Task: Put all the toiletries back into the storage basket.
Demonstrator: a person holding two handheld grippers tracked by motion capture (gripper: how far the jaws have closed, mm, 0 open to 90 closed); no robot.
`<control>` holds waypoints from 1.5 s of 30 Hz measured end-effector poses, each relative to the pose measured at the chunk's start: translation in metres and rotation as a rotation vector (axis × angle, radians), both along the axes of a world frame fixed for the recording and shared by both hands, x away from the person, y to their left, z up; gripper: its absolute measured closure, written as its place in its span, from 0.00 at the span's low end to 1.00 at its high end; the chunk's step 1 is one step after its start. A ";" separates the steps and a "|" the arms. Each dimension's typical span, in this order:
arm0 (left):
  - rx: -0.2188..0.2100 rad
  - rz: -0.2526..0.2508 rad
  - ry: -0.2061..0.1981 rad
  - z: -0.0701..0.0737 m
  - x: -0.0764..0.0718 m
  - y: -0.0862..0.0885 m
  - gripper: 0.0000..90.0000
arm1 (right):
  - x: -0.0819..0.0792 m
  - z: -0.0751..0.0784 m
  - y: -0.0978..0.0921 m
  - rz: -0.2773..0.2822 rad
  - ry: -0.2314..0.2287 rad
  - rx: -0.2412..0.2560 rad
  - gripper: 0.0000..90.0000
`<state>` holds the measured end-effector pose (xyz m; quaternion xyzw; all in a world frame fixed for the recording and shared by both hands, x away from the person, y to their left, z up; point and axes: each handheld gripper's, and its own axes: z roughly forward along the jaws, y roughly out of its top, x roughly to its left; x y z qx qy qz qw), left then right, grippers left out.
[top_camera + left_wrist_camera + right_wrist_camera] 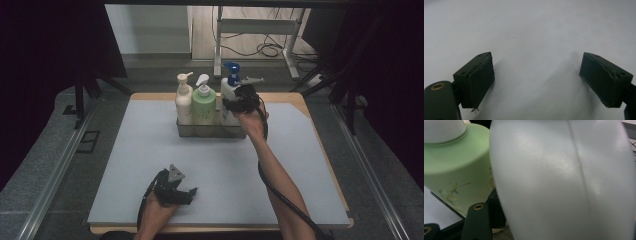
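Three pump bottles stand in a clear tray point(186, 131) at the far middle of the table: a cream one point(183, 102), a green one point(204, 102) and a white one with a blue pump point(228, 89). My right gripper point(236, 104) holds the white bottle from its right side. In the right gripper view the white bottle point(564, 182) looms very close, one black finger point(477, 220) lies against its side, and the green bottle point(459, 170) stands behind. My left gripper point(187, 192) rests near the front edge, its fingers point(477, 80) wide apart over the bare mat, holding nothing.
A pale grey mat point(150, 150) covers the wooden table point(300, 97). Metal rails point(55, 170) run along both sides. Behind the table stand a desk frame point(255, 27) and floor cables point(270, 49). Dark curtains hang at left and right.
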<state>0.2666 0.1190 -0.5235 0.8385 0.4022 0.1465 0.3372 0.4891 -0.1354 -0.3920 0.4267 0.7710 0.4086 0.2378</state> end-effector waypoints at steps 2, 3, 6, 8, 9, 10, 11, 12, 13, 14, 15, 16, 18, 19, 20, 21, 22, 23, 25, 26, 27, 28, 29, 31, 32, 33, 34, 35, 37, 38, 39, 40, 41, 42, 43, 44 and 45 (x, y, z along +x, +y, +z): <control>-0.002 0.001 0.000 0.000 0.000 0.000 0.13 | 0.000 -0.002 0.000 -0.001 0.005 0.000 0.42; -0.002 0.001 0.000 0.000 0.000 0.000 0.13 | 0.000 -0.003 0.000 0.000 0.007 -0.002 0.42; -0.002 0.002 -0.001 0.000 0.000 0.000 0.13 | -0.001 -0.005 -0.001 -0.001 0.012 -0.006 0.42; -0.002 0.002 0.000 0.000 0.000 0.000 0.13 | -0.001 -0.007 -0.001 -0.002 0.016 -0.005 0.42; -0.002 0.002 0.000 0.000 0.000 0.000 0.13 | -0.001 -0.008 -0.001 -0.001 0.014 -0.006 0.42; -0.002 0.002 0.000 0.000 0.000 0.000 0.13 | -0.001 -0.009 -0.001 -0.002 0.019 -0.002 0.42; -0.002 0.002 0.000 0.000 0.000 0.000 0.13 | -0.001 -0.009 -0.001 -0.002 0.018 -0.005 0.42; -0.003 0.002 0.000 0.000 0.000 0.000 0.13 | -0.001 -0.010 -0.001 -0.004 0.022 -0.003 0.42; -0.001 0.002 0.000 0.000 0.000 0.000 0.13 | -0.001 -0.011 -0.001 -0.001 0.021 -0.006 0.42; -0.001 0.002 0.000 0.000 0.000 0.000 0.13 | -0.001 -0.011 -0.001 -0.002 0.024 -0.005 0.42; -0.001 0.002 0.000 0.000 0.000 0.000 0.13 | -0.001 -0.012 -0.001 -0.002 0.024 -0.009 0.42; -0.001 0.002 0.000 0.000 0.000 0.000 0.13 | -0.001 -0.012 -0.001 0.000 0.024 -0.009 0.42; -0.001 0.002 0.001 0.000 0.000 0.000 0.13 | -0.001 -0.014 0.000 0.000 0.027 -0.013 0.42; -0.001 0.002 0.001 0.000 0.000 0.000 0.13 | -0.001 -0.014 0.000 0.002 0.030 -0.014 0.42; -0.001 0.002 0.000 0.000 0.000 0.000 0.13 | -0.001 -0.015 0.000 0.001 0.035 -0.016 0.42; -0.002 0.002 0.000 0.000 0.000 0.000 0.13 | 0.000 -0.016 0.001 0.001 0.038 -0.017 0.42; -0.002 0.002 0.000 0.000 0.000 0.000 0.13 | 0.000 -0.016 0.001 0.001 0.038 -0.018 0.42; -0.001 0.002 0.000 0.000 0.000 0.000 0.13 | -0.001 -0.017 0.001 -0.001 0.037 -0.014 0.42; -0.002 0.002 0.000 0.000 0.000 0.000 0.13 | -0.001 -0.017 0.001 -0.005 0.038 -0.011 0.42; -0.001 0.002 0.000 0.000 0.000 0.000 0.13 | 0.000 -0.017 0.001 -0.006 0.041 -0.012 0.42; -0.001 0.002 0.000 0.000 0.000 0.000 0.13 | 0.000 -0.016 0.000 -0.007 0.045 -0.011 0.42; -0.001 0.002 0.000 0.000 0.000 0.000 0.13 | 0.000 -0.016 0.000 -0.009 0.048 -0.008 0.41; -0.001 0.002 0.000 0.000 0.000 0.000 0.13 | 0.000 -0.017 0.000 -0.011 0.049 -0.004 0.41; -0.001 0.002 0.000 0.000 0.000 0.000 0.13 | 0.000 -0.017 -0.001 -0.015 0.052 0.005 0.41; -0.001 0.002 -0.001 0.000 0.000 0.000 0.13 | 0.000 -0.018 -0.002 -0.015 0.055 0.008 0.40; -0.001 0.002 -0.001 0.000 0.000 0.000 0.13 | 0.001 -0.018 -0.003 -0.016 0.062 0.012 0.39; -0.001 0.002 0.000 0.000 0.000 0.000 0.13 | 0.002 -0.019 -0.003 -0.015 0.069 0.013 0.36; -0.001 0.002 0.000 0.000 0.000 0.000 0.13 | 0.002 -0.020 -0.003 -0.014 0.077 0.014 0.34; -0.001 0.002 -0.001 0.000 0.000 0.000 0.13 | 0.003 -0.023 -0.004 -0.015 0.078 0.012 0.25; -0.001 0.002 -0.001 0.000 0.000 0.000 0.13 | 0.003 -0.024 -0.004 -0.015 0.079 0.007 0.21; -0.001 0.002 -0.001 0.000 0.000 0.000 0.13 | 0.003 -0.025 -0.005 -0.016 0.082 0.003 0.19; -0.001 0.002 -0.001 0.000 0.000 0.000 0.13 | 0.003 -0.027 -0.006 -0.012 0.081 0.005 0.17; -0.001 0.002 -0.001 0.000 0.000 0.000 0.13 | 0.003 -0.028 -0.007 -0.008 0.080 0.011 0.16; -0.001 0.002 -0.001 0.000 0.000 0.000 0.14 | 0.003 -0.028 -0.008 -0.006 0.081 0.018 0.15; -0.001 0.002 -0.001 0.000 0.000 0.000 0.14 | 0.002 -0.029 -0.010 -0.001 0.083 0.022 0.15; -0.001 0.002 -0.001 0.000 0.000 0.000 0.13 | 0.001 -0.029 -0.011 0.004 0.083 0.024 0.15; -0.001 0.002 -0.001 0.000 0.000 0.000 0.13 | 0.000 -0.029 -0.013 0.010 0.084 0.025 0.15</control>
